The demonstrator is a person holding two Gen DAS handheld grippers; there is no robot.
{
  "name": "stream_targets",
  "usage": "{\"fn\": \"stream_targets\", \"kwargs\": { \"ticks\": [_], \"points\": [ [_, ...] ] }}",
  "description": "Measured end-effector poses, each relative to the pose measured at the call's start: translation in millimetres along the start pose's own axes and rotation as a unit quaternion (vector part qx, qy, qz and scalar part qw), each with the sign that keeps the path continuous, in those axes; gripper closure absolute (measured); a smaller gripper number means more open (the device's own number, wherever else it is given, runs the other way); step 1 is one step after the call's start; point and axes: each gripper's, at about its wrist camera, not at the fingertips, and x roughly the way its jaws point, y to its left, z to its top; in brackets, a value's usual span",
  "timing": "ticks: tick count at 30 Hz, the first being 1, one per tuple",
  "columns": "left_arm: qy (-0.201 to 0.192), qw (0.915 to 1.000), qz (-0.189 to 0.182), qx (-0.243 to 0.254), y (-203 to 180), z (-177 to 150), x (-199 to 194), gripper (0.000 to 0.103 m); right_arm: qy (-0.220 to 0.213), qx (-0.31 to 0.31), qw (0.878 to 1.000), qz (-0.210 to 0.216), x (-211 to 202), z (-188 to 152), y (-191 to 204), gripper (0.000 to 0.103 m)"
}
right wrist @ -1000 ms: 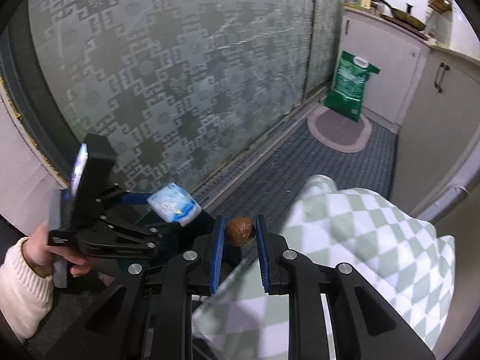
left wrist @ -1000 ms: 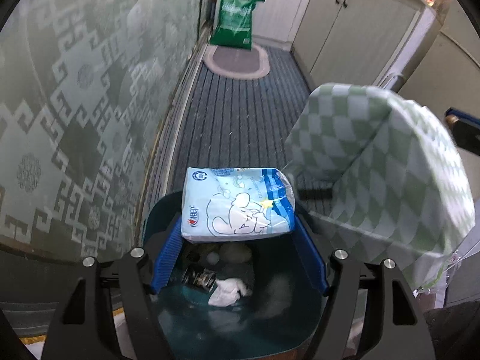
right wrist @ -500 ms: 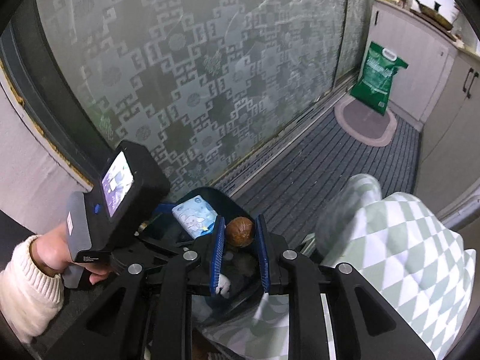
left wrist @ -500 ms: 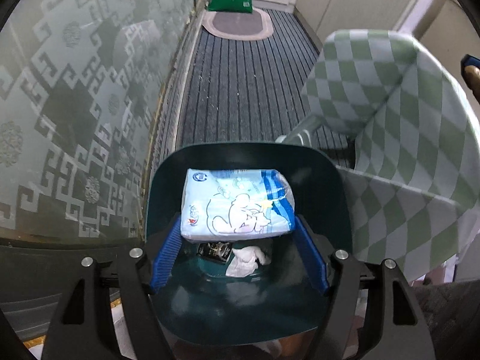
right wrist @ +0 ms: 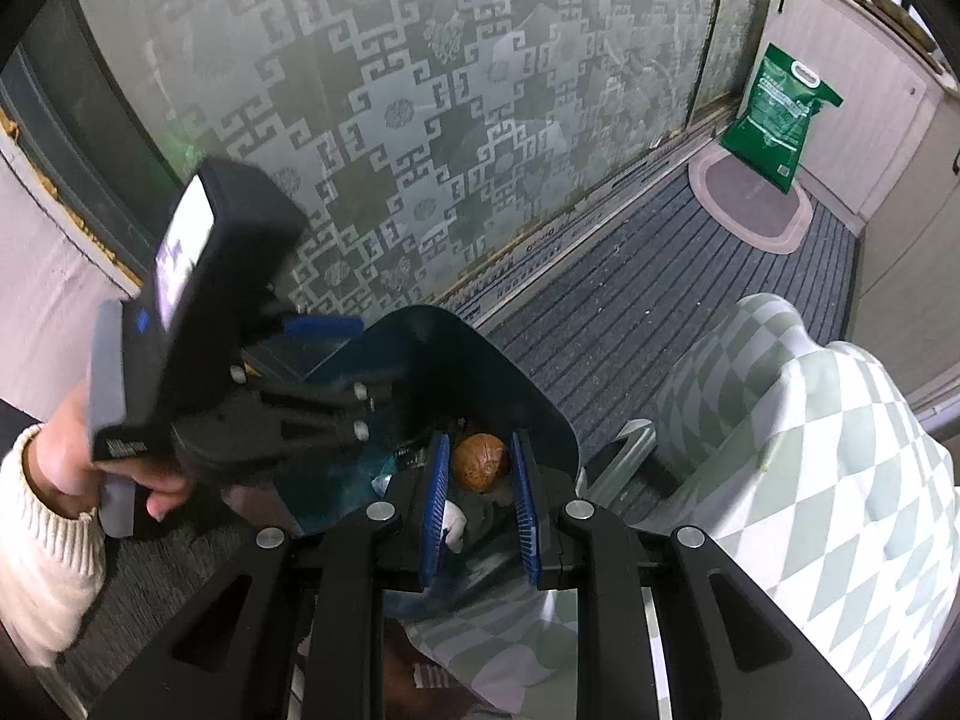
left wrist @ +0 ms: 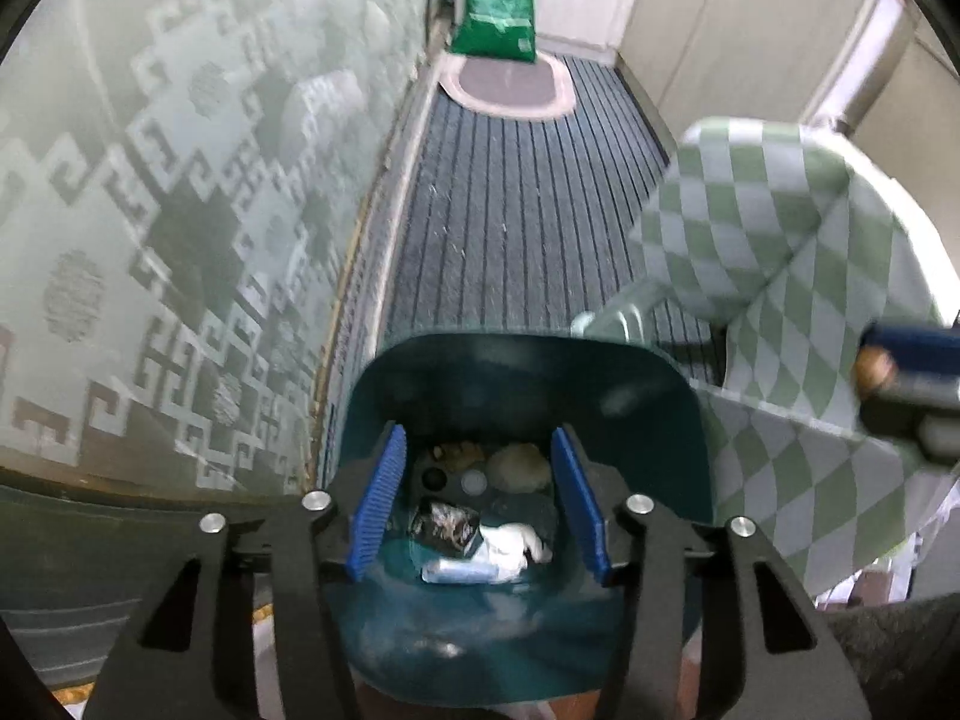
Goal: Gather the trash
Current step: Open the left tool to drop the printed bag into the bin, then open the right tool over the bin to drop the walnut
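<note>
A dark teal trash bin (left wrist: 522, 372) stands on the floor below both grippers; it also shows in the right wrist view (right wrist: 480, 360). My left gripper (left wrist: 480, 504) is open and empty above the bin. The blue-and-white tissue pack (left wrist: 462, 570) lies inside on white crumpled paper (left wrist: 516, 543), a dark wrapper (left wrist: 444, 525) and other scraps. My right gripper (right wrist: 479, 468) is shut on a brown walnut (right wrist: 479, 461) and holds it over the bin's mouth. The walnut also shows at the right edge of the left wrist view (left wrist: 873, 369).
A table under a green-and-white checked cloth (left wrist: 798, 276) stands right of the bin. A frosted patterned glass door (left wrist: 150, 210) runs along the left. A striped grey floor mat (left wrist: 522, 204) leads to an oval rug (left wrist: 510, 84), a green bag (left wrist: 498, 0) and cabinets (left wrist: 720, 30).
My left gripper has opened and the tissue pack has dropped into the bin. My right gripper has moved down over the bin with the walnut.
</note>
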Motion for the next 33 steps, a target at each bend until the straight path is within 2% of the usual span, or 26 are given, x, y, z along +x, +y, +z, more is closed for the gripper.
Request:
{"fn": "stream_targets", "kwargs": {
  "ticks": [2, 6, 10, 12, 15, 17, 20, 21, 24, 26, 29, 33],
  "points": [
    [-0.020, 0.9997, -0.001, -0.010, 2.4, 3.0, -7.1, 0.055, 0.005, -0.005, 1.000, 0.002, 3.4, -1.3, 2.6, 0.082],
    [-0.070, 0.9970, -0.006, -0.031, 8.5, 8.5, -25.8, 0.067, 0.017, -0.015, 1.000, 0.005, 12.0, -4.4, 9.5, 0.082],
    [-0.115, 0.9920, -0.009, -0.051, 16.5, 12.4, -42.8, 0.069, 0.029, -0.015, 0.999, 0.015, 20.0, -7.0, 13.1, 0.082],
    [-0.134, 0.9890, -0.010, -0.061, 19.9, 13.4, -50.2, 0.070, 0.041, -0.008, 0.998, 0.035, 25.8, -10.0, 13.3, 0.082],
    [-0.162, 0.9834, -0.035, -0.073, 22.7, 12.9, -61.3, 0.072, 0.058, -0.010, 0.998, 0.039, 33.5, -13.9, 15.5, 0.080],
    [-0.181, 0.9800, -0.046, -0.069, 20.8, 12.5, -68.3, 0.072, 0.061, -0.013, 0.997, 0.038, 35.2, -14.4, 17.0, 0.078],
    [-0.203, 0.9770, -0.042, -0.051, 11.3, 11.0, -75.1, 0.072, 0.060, -0.010, 0.997, 0.048, 33.8, -13.9, 18.3, 0.069],
    [-0.213, 0.9751, -0.043, -0.045, 7.9, 10.1, -79.0, 0.072, 0.059, -0.010, 0.997, 0.048, 33.0, -13.6, 18.4, 0.069],
    [-0.257, 0.9643, -0.048, -0.040, 2.5, 4.7, -96.3, 0.072, 0.052, -0.014, 0.998, 0.039, 27.4, -15.1, 19.2, 0.069],
    [-0.297, 0.9526, -0.053, -0.039, 1.3, -1.1, -113.2, 0.072, 0.043, -0.014, 0.998, 0.037, 18.8, -15.3, 16.7, 0.069],
    [-0.336, 0.9392, -0.063, -0.029, -6.0, -6.7, -133.6, 0.072, 0.019, -0.011, 0.999, 0.028, 1.3, -16.8, 14.1, 0.069],
    [-0.362, 0.9296, -0.072, -0.002, -24.2, -15.1, -148.3, 0.067, -0.026, 0.013, 1.000, 0.008, -28.6, -22.9, 2.9, 0.069]
  ]
}}
